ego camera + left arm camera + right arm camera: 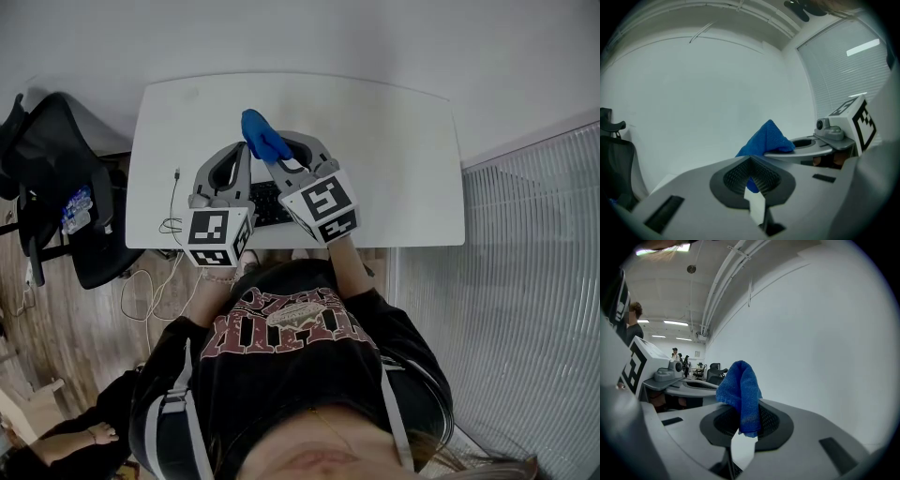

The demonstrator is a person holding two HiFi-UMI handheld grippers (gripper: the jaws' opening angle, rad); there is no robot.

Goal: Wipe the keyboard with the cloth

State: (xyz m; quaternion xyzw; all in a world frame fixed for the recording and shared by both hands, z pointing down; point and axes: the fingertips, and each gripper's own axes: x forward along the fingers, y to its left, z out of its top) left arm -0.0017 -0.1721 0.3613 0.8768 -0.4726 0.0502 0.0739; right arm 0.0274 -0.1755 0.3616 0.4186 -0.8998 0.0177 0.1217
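Keyboard (pixel 269 202) on worktop (pixel 403 159), between left gripper (pixel 246 150) and right gripper (pixel 273 157); cloth (pixel 263 136) in right fingers (pixel 314 148); chair (pixel 58 178) left.

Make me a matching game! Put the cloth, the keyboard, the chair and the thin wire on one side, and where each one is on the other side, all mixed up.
Things:
1. cloth
2. keyboard
3. chair
4. thin wire

Places:
A. on the floor, left of the table
B. pinched in the right gripper
C. on the table, near its left edge
D. on the table, partly under the left gripper and the right gripper

Pairs: 1-B, 2-D, 3-A, 4-C.
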